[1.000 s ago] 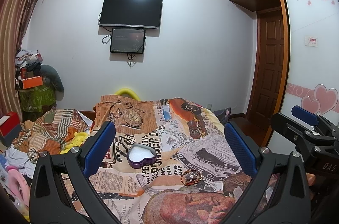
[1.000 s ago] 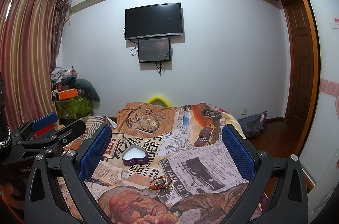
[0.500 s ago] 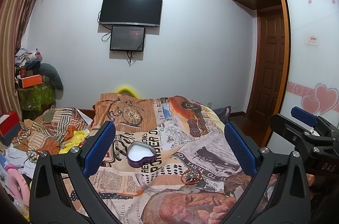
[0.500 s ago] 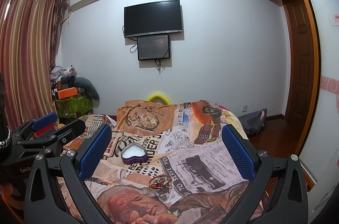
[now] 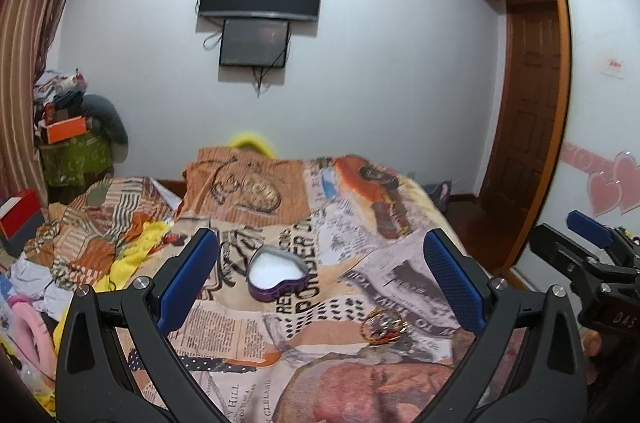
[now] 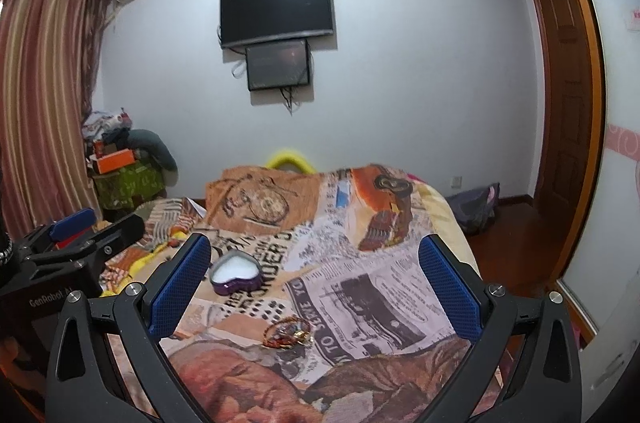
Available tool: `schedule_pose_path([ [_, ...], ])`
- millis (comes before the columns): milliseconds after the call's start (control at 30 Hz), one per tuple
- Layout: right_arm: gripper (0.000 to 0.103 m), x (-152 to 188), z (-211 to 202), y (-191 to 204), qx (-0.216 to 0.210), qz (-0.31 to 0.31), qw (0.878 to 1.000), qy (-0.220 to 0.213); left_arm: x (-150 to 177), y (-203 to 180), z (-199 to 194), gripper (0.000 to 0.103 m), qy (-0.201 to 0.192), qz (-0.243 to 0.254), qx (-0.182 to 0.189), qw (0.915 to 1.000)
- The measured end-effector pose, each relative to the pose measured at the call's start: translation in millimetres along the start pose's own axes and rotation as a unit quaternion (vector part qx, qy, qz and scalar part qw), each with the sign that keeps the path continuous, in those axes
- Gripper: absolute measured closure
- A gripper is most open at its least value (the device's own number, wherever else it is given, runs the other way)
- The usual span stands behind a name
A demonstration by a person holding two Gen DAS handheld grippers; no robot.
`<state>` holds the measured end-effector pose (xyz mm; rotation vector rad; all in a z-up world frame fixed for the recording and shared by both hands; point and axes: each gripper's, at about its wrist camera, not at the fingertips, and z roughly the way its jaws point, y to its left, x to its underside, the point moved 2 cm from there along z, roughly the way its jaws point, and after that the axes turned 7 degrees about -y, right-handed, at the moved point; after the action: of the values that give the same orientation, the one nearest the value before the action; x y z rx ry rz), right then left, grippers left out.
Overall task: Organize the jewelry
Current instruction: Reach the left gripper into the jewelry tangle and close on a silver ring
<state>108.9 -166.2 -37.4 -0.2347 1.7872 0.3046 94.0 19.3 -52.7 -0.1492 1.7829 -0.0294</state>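
Observation:
A purple heart-shaped box (image 5: 276,273) with a white inside lies open on the printed bedspread; it also shows in the right wrist view (image 6: 236,272). A small heap of gold and beaded jewelry (image 5: 382,321) lies on the bedspread nearer to me, also in the right wrist view (image 6: 289,332). My left gripper (image 5: 320,283) is open and empty above the bed, short of the box. My right gripper (image 6: 314,281) is open and empty, also short of both. Each gripper shows at the other view's edge.
The bed (image 5: 256,307) with a newspaper-print cover fills the foreground. Crumpled bedding and clothes (image 5: 80,235) lie at the left. A cluttered green stand (image 5: 72,151) is by the curtain. A wooden door (image 5: 524,127) and bare floor are at the right.
Both grippers have tilted down and moved a little forward over the bed; the wall and TV sit higher in view. The box and jewelry have not moved. Both stay open.

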Motion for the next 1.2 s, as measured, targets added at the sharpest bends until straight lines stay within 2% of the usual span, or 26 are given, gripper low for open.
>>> schedule_pose_path([
  [233, 0.0, 32.5, 42.1, -22.6, 0.015, 0.005, 0.996, 0.088, 35.1, 3.6, 51.6, 0.0, 0.081, 0.013, -0.016, 0.9965],
  [400, 0.0, 58.2, 63.5, -35.6, 0.012, 0.005, 0.989, 0.149, 69.7, -1.3, 88.9, 0.0, 0.152, 0.022, 0.015, 0.988],
  [500, 0.008, 70.8, 72.7, -38.4, -0.002, 0.01, 0.985, 0.175, 85.3, -4.9, 104.4, 0.01, 0.185, 0.016, 0.042, 0.9817],
  [567, 0.019, 77.1, 78.0, -40.8, -0.013, 0.017, 0.981, 0.191, 93.1, -10.1, 113.6, 0.018, 0.207, 0.016, 0.06, 0.9764],
  [700, 0.035, 85.5, 86.6, -43.4, -0.038, 0.029, 0.977, 0.21, 104.0, -25.2, 126.7, 0.027, 0.232, 0.015, 0.1, 0.9675],
  [767, 0.04, 89.1, 91.3, -43.9, -0.048, 0.031, 0.975, 0.215, 106.7, -33.1, 132.1, 0.036, 0.243, 0.018, 0.119, 0.9626],
  [867, 0.046, 92.4, 94.2, -43.2, -0.06, 0.03, 0.972, 0.224, 111.0, -43.5, 138.6, 0.045, 0.255, 0.028, 0.133, 0.9574],
  [967, 0.053, 95.5, 95.1, -42.4, -0.073, 0.032, 0.969, 0.233, 114.5, -52.7, 144.1, 0.047, 0.269, 0.033, 0.152, 0.9507],
  [1100, 0.055, 96.7, 99.3, -41.3, -0.082, 0.036, 0.967, 0.237, 120.3, -61.3, 150.0, 0.053, 0.285, 0.042, 0.167, 0.9429],
  [1200, 0.055, 96.9, 100.3, -41.6, -0.086, 0.039, 0.967, 0.237, 125.3, -61.1, 156.6, 0.064, 0.303, 0.033, 0.172, 0.9369],
])
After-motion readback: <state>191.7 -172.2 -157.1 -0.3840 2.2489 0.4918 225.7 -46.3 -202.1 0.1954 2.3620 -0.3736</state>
